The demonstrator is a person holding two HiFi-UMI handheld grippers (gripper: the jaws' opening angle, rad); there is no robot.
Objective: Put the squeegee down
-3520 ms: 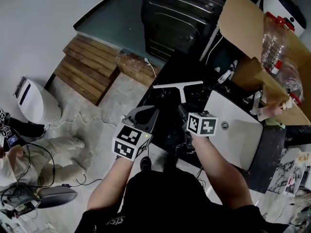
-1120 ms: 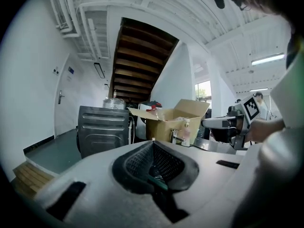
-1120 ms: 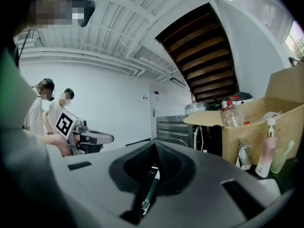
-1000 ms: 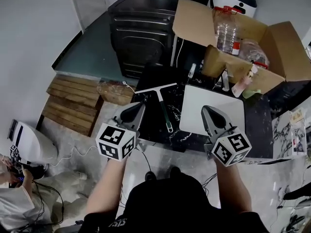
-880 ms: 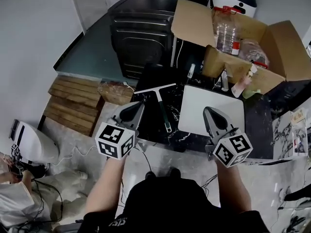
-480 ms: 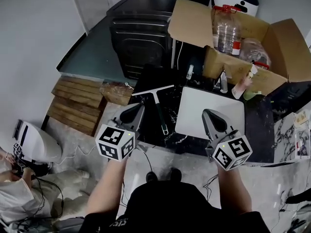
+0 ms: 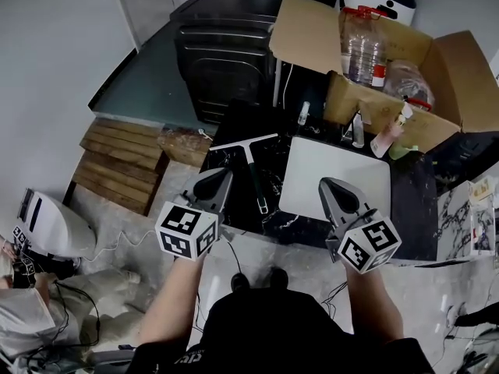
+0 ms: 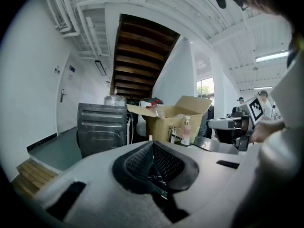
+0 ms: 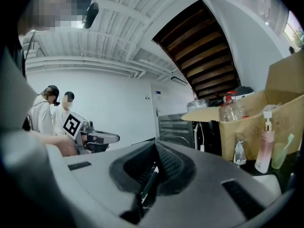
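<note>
I saw my left tongs (image 8: 152, 145) pressed together with nothing in them. My right tongs (image 9: 155, 147) were pressed together too, and they held nothing. Both were held up near the front edge of the dark table (image 7: 407, 202), pointing away from me. The squeegee (image 7: 254, 171) lay flat on the table, ahead of the tongs and between them, nearer to the left tongs. Neither of the tongs touched it. Its long bar was at the far end and its handle pointed back to me. A white board (image 7: 343, 160) lay just ahead of the right tongs, beside the squeegee. Further ahead of the right tongs stood an open cardboard box (image 7: 373, 109) with bottles in it
</note>
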